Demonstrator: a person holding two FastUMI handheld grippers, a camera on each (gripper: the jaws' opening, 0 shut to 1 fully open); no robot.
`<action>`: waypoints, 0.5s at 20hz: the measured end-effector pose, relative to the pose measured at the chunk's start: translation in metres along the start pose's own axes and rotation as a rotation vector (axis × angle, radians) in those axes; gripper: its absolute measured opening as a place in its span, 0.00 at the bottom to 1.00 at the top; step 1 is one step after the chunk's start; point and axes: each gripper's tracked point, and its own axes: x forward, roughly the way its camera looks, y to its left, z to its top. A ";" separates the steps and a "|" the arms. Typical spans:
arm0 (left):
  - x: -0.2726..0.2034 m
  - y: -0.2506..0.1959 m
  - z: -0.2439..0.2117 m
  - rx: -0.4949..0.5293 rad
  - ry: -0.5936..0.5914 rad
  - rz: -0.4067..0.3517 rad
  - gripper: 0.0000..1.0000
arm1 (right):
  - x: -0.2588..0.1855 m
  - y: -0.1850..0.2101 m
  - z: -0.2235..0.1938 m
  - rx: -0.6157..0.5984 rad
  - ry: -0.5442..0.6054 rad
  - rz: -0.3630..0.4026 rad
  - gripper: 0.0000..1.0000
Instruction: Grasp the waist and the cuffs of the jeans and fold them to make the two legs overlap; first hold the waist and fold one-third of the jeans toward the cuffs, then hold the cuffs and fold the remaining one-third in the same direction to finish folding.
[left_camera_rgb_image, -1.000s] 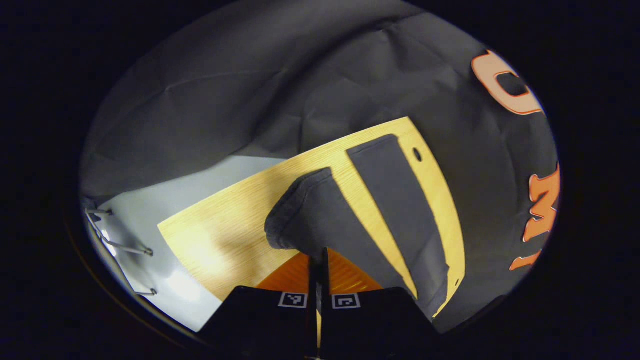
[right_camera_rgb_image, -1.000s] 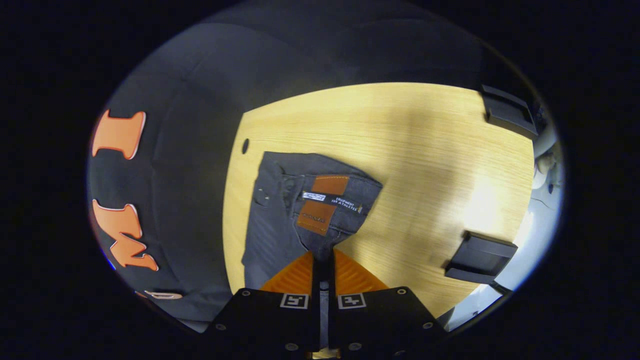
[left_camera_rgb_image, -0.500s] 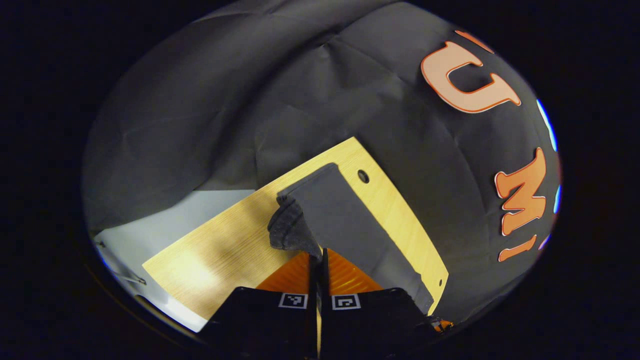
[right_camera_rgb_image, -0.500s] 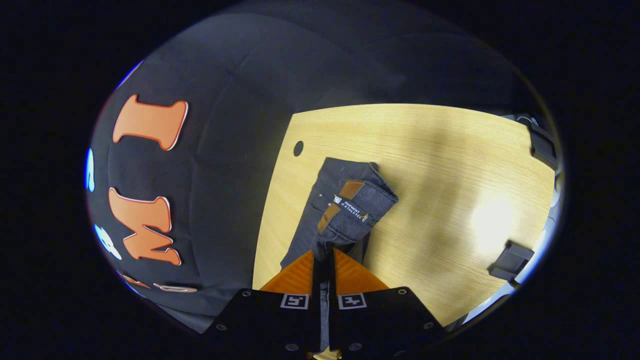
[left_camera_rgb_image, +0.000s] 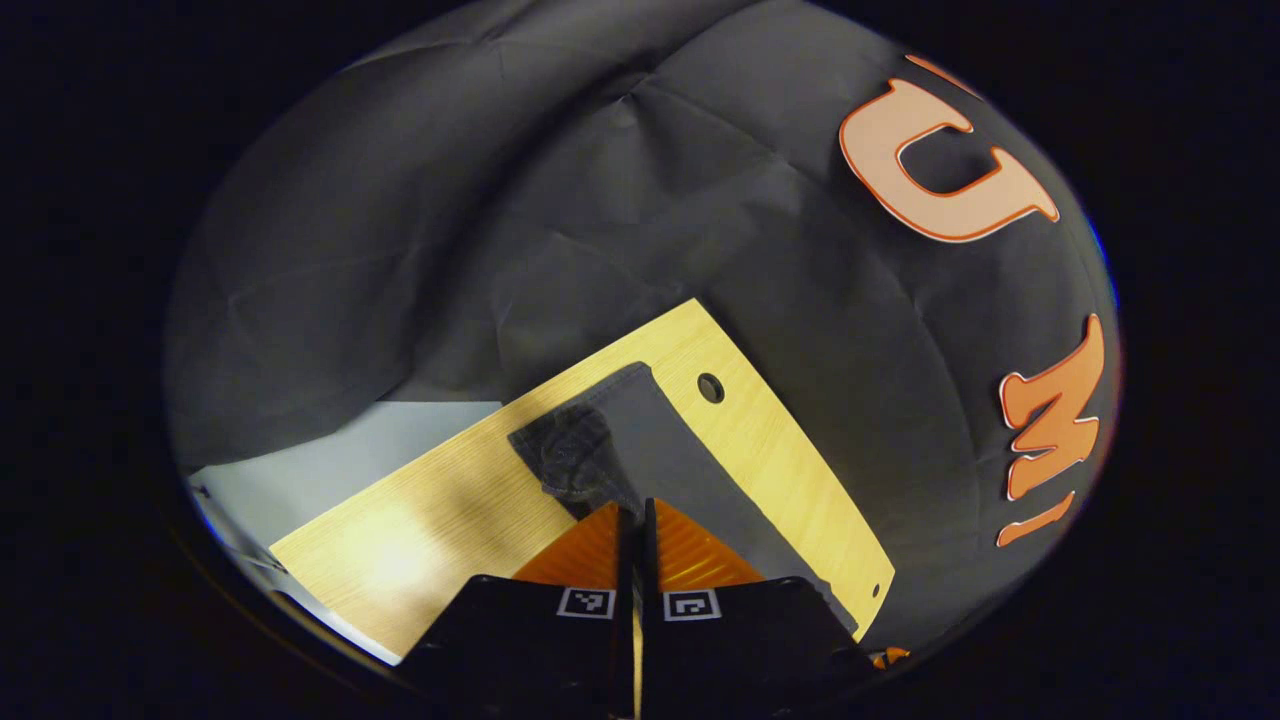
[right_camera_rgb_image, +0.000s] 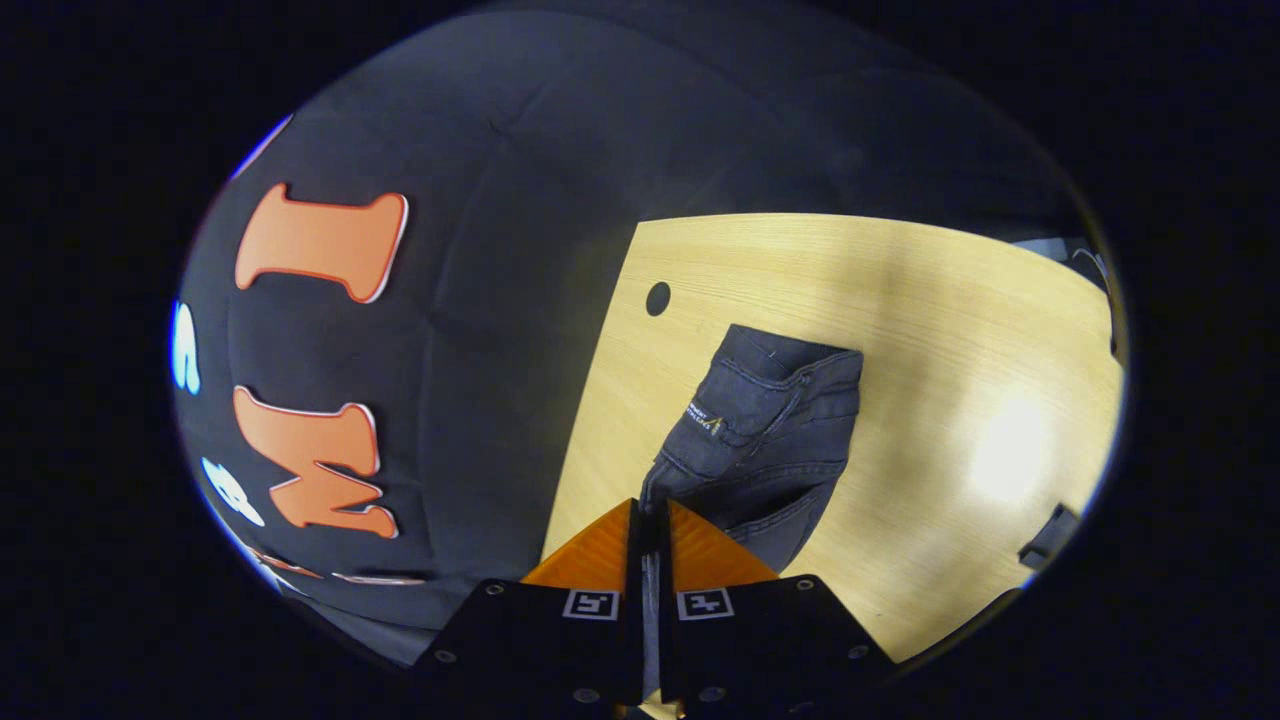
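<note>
Both grippers are pinching the jeans (right_camera_rgb_image: 760, 430): the left gripper (left_camera_rgb_image: 632, 512) clamping a cuff, the right gripper (right_camera_rgb_image: 650, 512) clamping the waist, just ahead over the desk (right_camera_rgb_image: 940, 330).

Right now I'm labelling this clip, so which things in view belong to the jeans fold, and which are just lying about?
Belongs to the job:
jeans, one end pinched by each gripper
left gripper, shut on the cuff end
right gripper, shut on the waist end
wooden table under the jeans

Just lying about:
black block at the table edge
</note>
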 end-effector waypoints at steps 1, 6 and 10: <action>0.007 -0.005 0.004 -0.001 0.004 0.005 0.03 | 0.010 0.002 0.002 0.001 0.008 -0.006 0.07; 0.051 -0.014 0.022 0.018 0.044 0.014 0.03 | 0.031 0.011 0.017 -0.001 -0.040 -0.057 0.07; 0.089 -0.017 0.036 -0.014 0.057 0.026 0.03 | 0.052 0.014 0.032 0.021 -0.057 -0.076 0.07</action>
